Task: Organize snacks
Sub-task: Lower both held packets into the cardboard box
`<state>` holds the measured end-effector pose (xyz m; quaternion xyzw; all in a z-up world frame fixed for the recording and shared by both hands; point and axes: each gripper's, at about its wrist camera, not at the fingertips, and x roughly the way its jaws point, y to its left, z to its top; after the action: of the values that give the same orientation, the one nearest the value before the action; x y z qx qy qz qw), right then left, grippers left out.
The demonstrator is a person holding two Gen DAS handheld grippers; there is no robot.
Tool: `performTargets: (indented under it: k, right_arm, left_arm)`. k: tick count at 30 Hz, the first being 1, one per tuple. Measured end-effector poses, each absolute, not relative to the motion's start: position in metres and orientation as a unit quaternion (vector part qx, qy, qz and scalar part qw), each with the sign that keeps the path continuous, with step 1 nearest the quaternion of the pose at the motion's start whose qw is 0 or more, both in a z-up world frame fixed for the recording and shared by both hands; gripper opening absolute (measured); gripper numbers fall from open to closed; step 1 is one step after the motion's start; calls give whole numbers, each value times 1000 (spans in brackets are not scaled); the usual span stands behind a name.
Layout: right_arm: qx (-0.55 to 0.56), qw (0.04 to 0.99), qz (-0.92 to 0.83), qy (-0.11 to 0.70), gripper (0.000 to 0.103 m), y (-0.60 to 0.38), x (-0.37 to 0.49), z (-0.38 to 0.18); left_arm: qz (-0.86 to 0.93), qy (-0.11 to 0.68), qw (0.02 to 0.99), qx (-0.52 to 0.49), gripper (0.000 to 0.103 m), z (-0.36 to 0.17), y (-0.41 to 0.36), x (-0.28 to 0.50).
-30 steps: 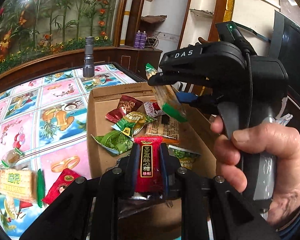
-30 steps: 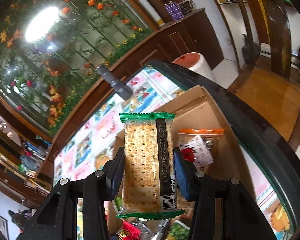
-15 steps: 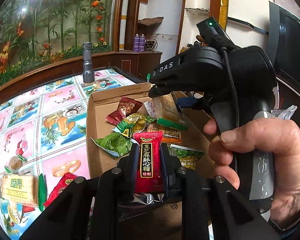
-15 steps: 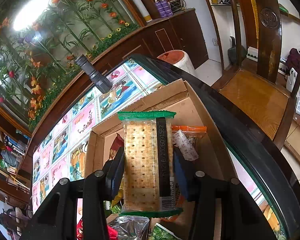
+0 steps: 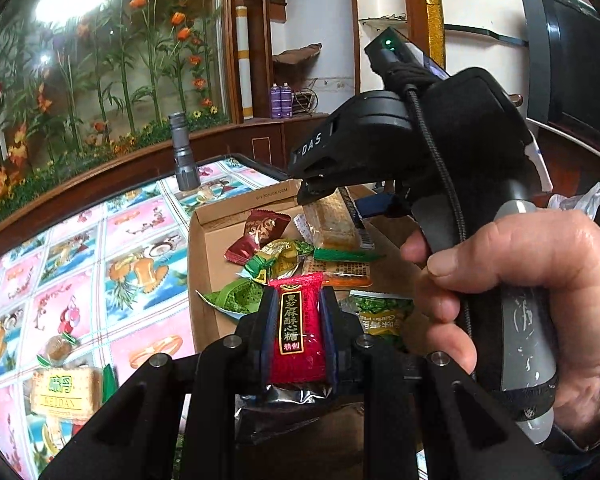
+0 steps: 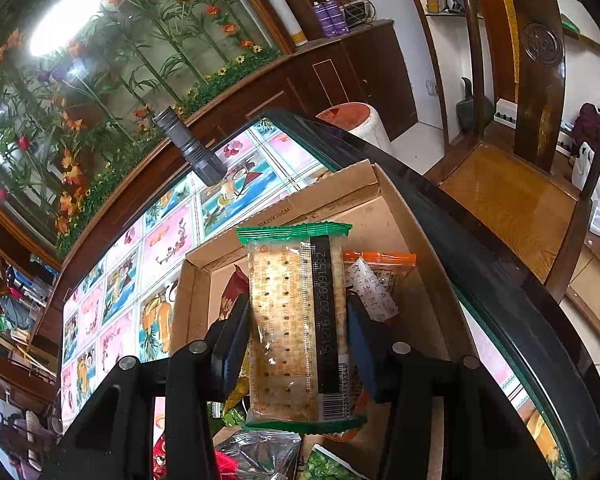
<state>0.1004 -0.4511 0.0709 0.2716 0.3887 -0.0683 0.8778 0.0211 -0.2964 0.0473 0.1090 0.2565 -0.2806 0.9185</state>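
Note:
My left gripper is shut on a red candy packet and holds it over the near end of the cardboard box. My right gripper is shut on a green-edged cracker pack, low over the box; the left wrist view shows that pack close above the snacks. The box holds several wrapped snacks, among them a dark red packet, green wrappers and an orange-edged pack.
On the patterned table, left of the box, lie a Weidan cracker pack and a small round candy. A grey flashlight stands at the table's far edge. A wooden chair stands beyond the table's right rim.
My right gripper has lowered the cracker pack into the box, close above the snacks. My left gripper still holds the red candy packet in about the same place.

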Motion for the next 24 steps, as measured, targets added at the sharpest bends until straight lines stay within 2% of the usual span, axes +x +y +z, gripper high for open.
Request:
performTargets:
  k: [24]
  right_arm:
    - [265,879,-68,391,51,-450,99,70]
  left_arm:
    - [-277,249,920,119,20,48,-296,18]
